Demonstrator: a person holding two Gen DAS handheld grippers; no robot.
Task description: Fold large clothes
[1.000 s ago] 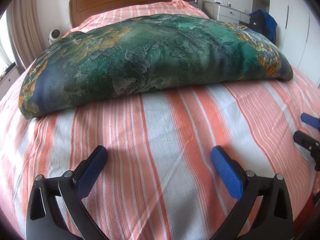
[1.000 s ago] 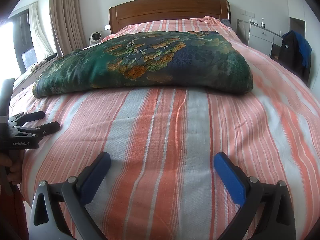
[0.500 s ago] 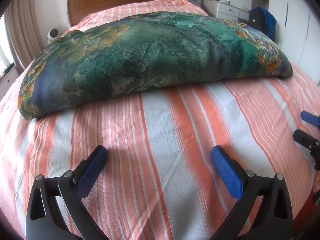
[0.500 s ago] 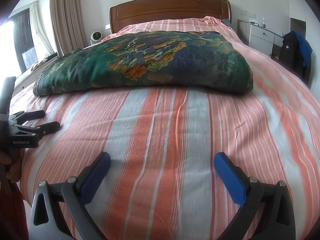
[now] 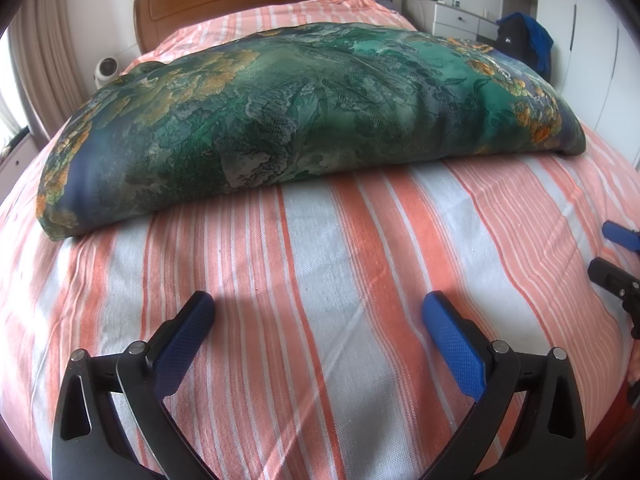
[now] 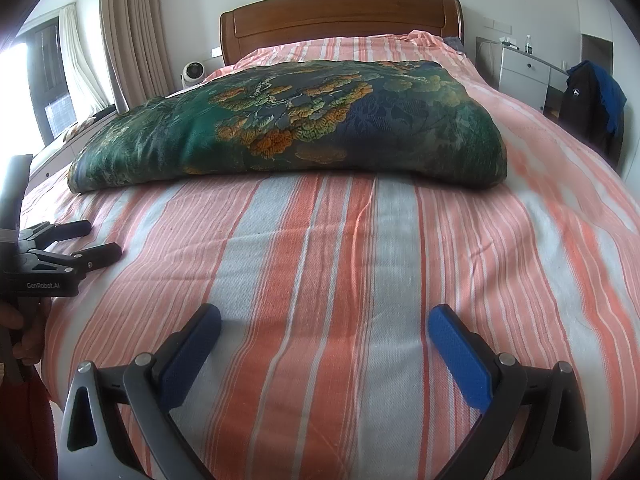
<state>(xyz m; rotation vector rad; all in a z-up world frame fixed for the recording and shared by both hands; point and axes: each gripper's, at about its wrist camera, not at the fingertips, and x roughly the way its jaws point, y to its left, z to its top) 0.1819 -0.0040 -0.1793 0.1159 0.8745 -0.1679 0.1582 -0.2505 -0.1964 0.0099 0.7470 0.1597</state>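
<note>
Striped bed [image 5: 360, 264]; green floral quilt [image 5: 304, 120] already folded, seemingly done. Left gripper [image 5: 316, 320], right gripper [image 6: 324, 324] spread, empty.

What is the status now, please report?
Left gripper and right gripper open, empty, above the striped sheet. Green floral quilt lies folded ahead, untouched. Path clear.
</note>
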